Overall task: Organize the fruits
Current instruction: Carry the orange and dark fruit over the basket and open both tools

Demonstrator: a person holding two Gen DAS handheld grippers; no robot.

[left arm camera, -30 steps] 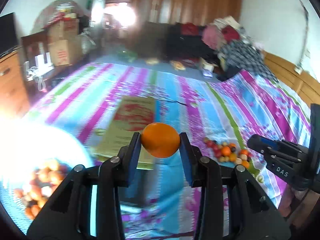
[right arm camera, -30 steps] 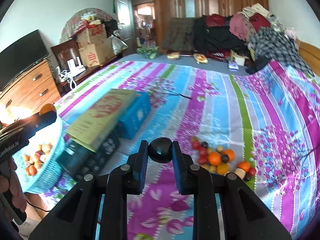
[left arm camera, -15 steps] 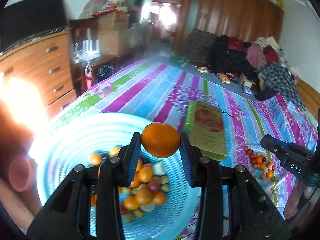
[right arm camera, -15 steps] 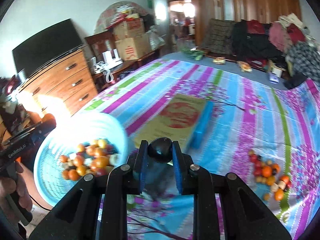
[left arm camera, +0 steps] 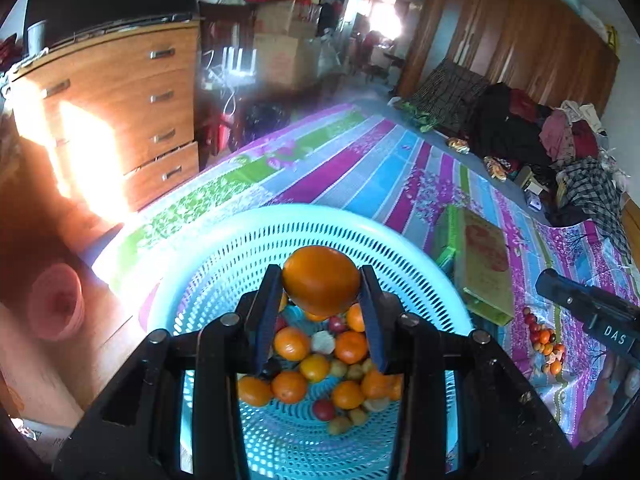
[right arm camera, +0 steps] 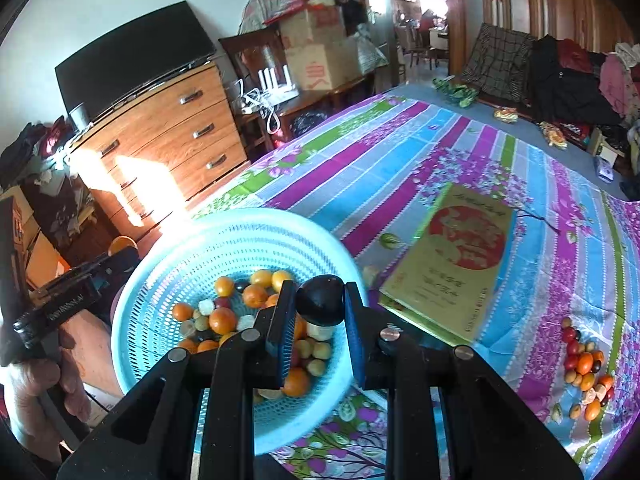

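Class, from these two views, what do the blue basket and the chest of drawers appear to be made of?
Blue basket: apparently moulded plastic, light blue, walls pierced by regular rows of slots. Chest of drawers: wood or wood-look laminate, brown grain, slight sheen, metal-looking handles; which one cannot be told.

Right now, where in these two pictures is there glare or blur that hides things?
Left wrist view: sunlight burns out part of the dresser, the far doorway is overexposed, and the left background looks hazy. Right wrist view: a smaller glare patch lies on the dresser; the basket and its fruit are sharp.
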